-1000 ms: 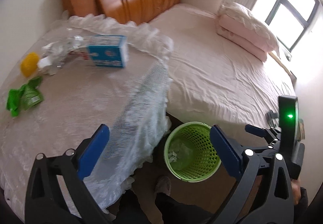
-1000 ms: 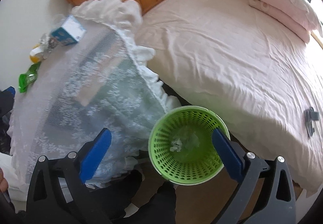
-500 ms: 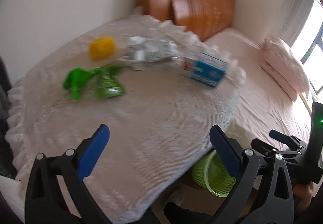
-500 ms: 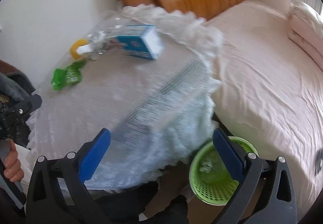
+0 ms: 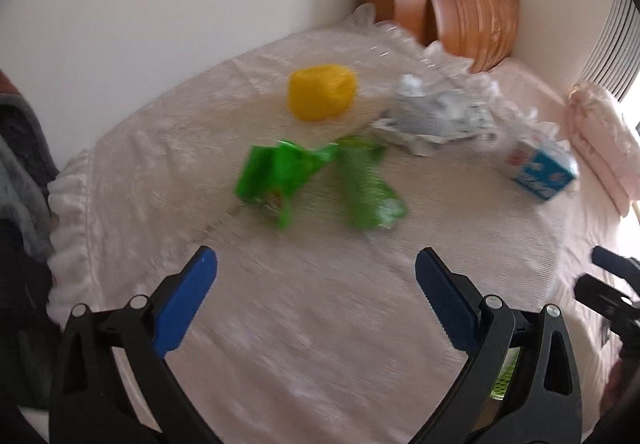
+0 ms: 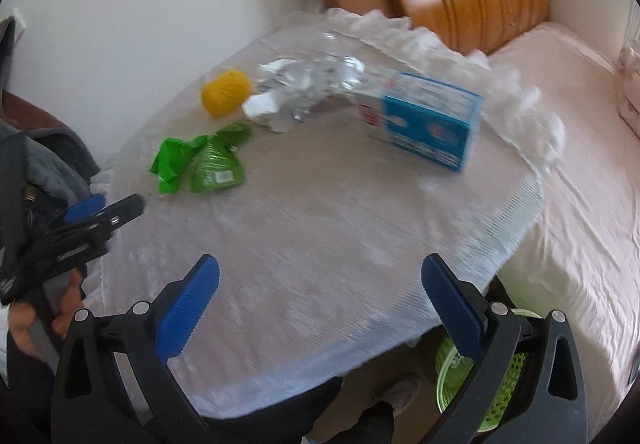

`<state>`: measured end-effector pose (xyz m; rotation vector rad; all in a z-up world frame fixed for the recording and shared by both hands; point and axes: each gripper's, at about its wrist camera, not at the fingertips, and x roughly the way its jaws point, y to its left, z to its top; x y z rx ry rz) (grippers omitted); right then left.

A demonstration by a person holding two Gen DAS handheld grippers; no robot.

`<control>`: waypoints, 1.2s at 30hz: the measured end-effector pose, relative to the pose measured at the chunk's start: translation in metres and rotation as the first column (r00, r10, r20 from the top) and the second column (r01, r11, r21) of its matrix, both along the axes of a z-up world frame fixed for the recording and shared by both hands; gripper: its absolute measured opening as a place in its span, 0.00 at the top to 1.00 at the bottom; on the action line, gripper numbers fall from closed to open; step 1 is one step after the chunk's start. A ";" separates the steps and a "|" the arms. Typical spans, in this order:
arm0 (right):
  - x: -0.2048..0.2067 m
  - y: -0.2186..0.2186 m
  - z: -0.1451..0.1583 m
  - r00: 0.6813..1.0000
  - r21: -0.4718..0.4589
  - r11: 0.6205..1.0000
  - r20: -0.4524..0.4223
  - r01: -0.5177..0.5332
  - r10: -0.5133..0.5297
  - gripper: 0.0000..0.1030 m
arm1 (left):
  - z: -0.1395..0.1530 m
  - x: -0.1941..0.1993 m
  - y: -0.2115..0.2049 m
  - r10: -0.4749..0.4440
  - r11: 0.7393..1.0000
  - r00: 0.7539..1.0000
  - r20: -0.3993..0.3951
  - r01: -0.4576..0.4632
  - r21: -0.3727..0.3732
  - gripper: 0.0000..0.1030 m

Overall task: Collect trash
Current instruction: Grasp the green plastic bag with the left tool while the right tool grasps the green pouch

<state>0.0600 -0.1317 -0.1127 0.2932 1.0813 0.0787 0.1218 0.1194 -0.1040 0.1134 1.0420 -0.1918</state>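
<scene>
Left gripper [image 5: 316, 290]: I see its jaws spread wide, holding nothing, above the lace-covered table [image 5: 320, 344]. Straight ahead of the jaws lie two green wrappers [image 5: 280, 172], then a yellow ball [image 5: 322, 92]; crumpled paper [image 5: 436, 116] and a blue carton [image 5: 540, 172] sit ahead-right. Right gripper [image 6: 320, 298]: jaws likewise wide and empty; carton [image 6: 428, 124] ahead-right, green bin [image 6: 500, 384] below the right jaw.
</scene>
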 end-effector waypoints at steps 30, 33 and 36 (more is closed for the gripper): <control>0.099 0.099 -0.033 0.995 -0.044 0.998 -0.081 -0.053 0.049 0.02 | -0.066 0.100 0.026 -0.120 0.992 0.992 -0.050 0.118 -0.038 0.47; 0.114 0.109 -0.039 0.994 -0.035 0.996 -0.072 -0.084 0.081 0.03 | -0.054 0.095 0.038 -0.057 0.996 0.998 -0.032 0.054 -0.074 0.47; 0.130 0.121 -0.047 0.992 -0.035 0.994 -0.069 -0.105 0.102 0.03 | -0.042 0.090 0.049 -0.005 0.996 1.000 -0.013 0.004 -0.088 0.47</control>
